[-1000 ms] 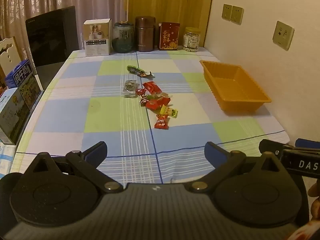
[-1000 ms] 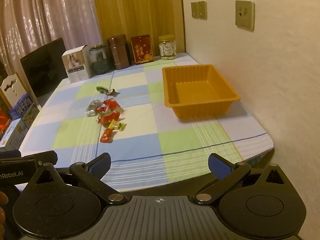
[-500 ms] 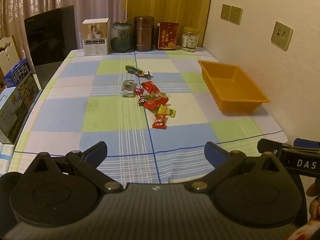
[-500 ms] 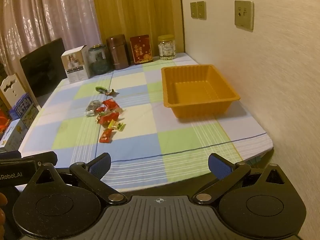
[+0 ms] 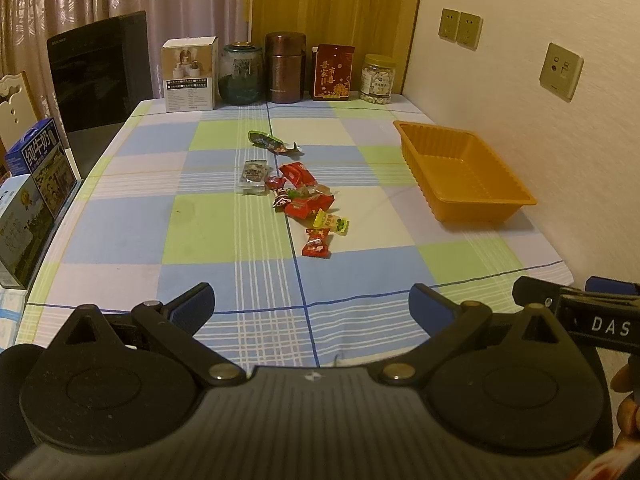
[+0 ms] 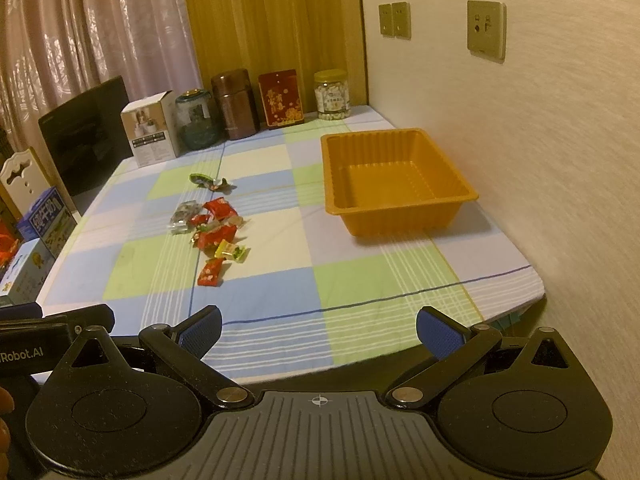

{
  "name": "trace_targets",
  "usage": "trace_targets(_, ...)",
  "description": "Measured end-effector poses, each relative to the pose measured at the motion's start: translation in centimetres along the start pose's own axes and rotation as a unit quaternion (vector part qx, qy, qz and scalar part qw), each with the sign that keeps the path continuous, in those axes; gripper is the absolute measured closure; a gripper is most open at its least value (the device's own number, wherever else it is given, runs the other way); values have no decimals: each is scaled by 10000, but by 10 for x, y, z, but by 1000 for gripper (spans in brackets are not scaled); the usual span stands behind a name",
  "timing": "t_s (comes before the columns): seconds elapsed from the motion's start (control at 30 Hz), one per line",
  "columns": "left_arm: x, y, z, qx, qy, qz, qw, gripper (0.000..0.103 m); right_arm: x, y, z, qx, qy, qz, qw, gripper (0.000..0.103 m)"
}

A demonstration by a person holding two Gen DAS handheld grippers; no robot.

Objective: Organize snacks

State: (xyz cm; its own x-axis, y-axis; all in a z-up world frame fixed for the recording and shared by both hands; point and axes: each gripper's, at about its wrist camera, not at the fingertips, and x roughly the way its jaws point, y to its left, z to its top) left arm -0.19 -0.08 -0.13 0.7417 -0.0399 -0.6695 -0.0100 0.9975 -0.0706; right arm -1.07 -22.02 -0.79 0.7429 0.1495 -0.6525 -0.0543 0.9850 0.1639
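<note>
Hovering above near table edge, left gripper (image 5: 311,308) wide, holding nothing; right gripper (image 6: 319,330) likewise wide, holding nothing. Snacks (image 5: 298,194) scattered mid-table, left of tray (image 5: 460,172), well apart from it. Red candy (image 5: 317,242) nearest grippers, yellow one (image 5: 330,222) just beyond. Tray beside wall. Jars (image 5: 284,68) and boxes behind tray, along far edge.

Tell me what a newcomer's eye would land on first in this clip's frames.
Probably the orange tray, bright and empty, beside the wall on the table's right side. Next, the scatter of wrapped snacks, mostly red, mid-table on the checked tablecloth. Both the left gripper and right gripper hang open at the near edge, holding nothing.
</note>
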Motion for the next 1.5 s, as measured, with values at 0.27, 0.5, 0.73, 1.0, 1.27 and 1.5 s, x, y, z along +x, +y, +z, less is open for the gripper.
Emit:
trace_targets(0.27, 0, 0, 0, 3, 3, -11, 10000, 0, -1, 0, 0, -2, -13, -13, 10000, 0)
trace_targets(0.5, 0, 0, 0, 7, 7, -9, 10000, 0, 0, -1, 0, 1, -6, -14, 10000, 0)
trace_targets(0.73, 0, 0, 0, 7, 7, -3, 10000, 0, 0, -1, 0, 1, -3, -14, 10000, 0)
trace_targets(1.0, 0, -1, 0, 2, 8, -8, 10000, 0, 1, -3, -1, 13, 1, -15, 10000, 0)
trace_targets(1.27, 0, -3, 0, 11, 9, -5, 10000, 0, 0, -2, -1, 8, 1, -23, 10000, 0)
trace_targets(1.5, 1, -5, 1, 17, 13, -7, 10000, 0, 1, -3, -1, 11, 9, -24, 10000, 0)
